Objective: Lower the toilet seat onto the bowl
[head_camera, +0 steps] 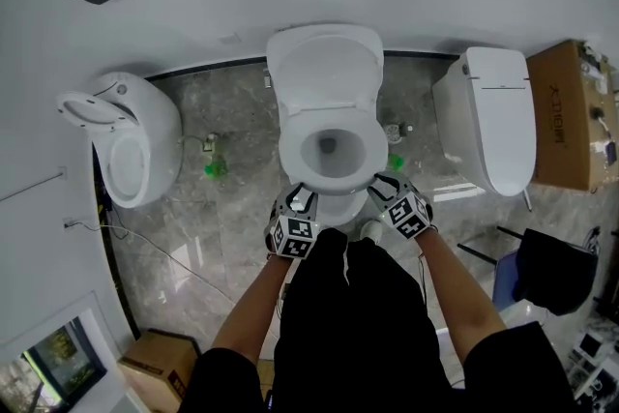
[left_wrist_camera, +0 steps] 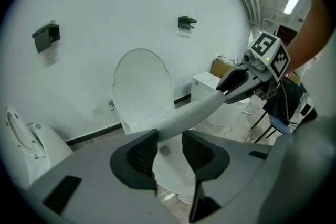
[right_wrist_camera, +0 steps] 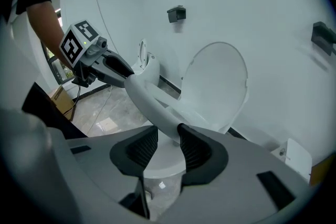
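Black clothing (head_camera: 338, 324) nearest. Beyond, left claw (left_wrist_camera: 169, 139) spread loose around seat (left_wrist_camera: 194, 110) front, right claw (right_wrist_camera: 167, 136) clamped on it; seat low over bowl (head_camera: 329, 145), lid (head_camera: 324, 73) upright behind. Flanked by left toilet (head_camera: 135, 145), right toilet (head_camera: 493, 116), cardboard box (head_camera: 566, 116).

Bare floor (head_camera: 232, 208) beside toilet (head_camera: 327, 77)

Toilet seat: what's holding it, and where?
The right hand-held gripper pinches the toilet seat at its front rim; the left hand-held gripper straddles that rim too, grip uncertain.
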The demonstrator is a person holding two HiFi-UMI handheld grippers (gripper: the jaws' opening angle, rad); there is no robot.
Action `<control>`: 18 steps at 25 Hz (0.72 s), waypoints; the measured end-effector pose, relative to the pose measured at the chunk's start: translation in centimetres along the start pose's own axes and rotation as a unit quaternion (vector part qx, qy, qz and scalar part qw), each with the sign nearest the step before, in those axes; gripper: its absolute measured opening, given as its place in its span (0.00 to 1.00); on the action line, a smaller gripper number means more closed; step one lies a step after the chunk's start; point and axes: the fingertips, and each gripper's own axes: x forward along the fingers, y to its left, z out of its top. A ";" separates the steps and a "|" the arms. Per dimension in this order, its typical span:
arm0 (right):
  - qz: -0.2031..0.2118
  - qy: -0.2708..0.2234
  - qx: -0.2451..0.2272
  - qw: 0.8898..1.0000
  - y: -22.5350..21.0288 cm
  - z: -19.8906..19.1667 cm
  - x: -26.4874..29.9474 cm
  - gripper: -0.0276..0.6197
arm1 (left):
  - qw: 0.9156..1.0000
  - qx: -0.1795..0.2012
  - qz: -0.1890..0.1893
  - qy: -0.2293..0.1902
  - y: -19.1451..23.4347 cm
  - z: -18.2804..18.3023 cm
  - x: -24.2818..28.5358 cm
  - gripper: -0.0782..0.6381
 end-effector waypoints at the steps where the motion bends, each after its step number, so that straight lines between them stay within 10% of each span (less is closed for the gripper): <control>1: 0.004 -0.005 -0.001 1.000 -0.1 -0.1 -0.1 0.27 | 1.000 -0.004 0.001 -0.002 -0.1 0.0 0.1 0.32; 18: 0.036 -0.043 0.031 0.998 1.9 -3.1 0.1 0.28 | 0.996 -0.081 0.039 0.005 -1.9 -3.8 0.5 0.32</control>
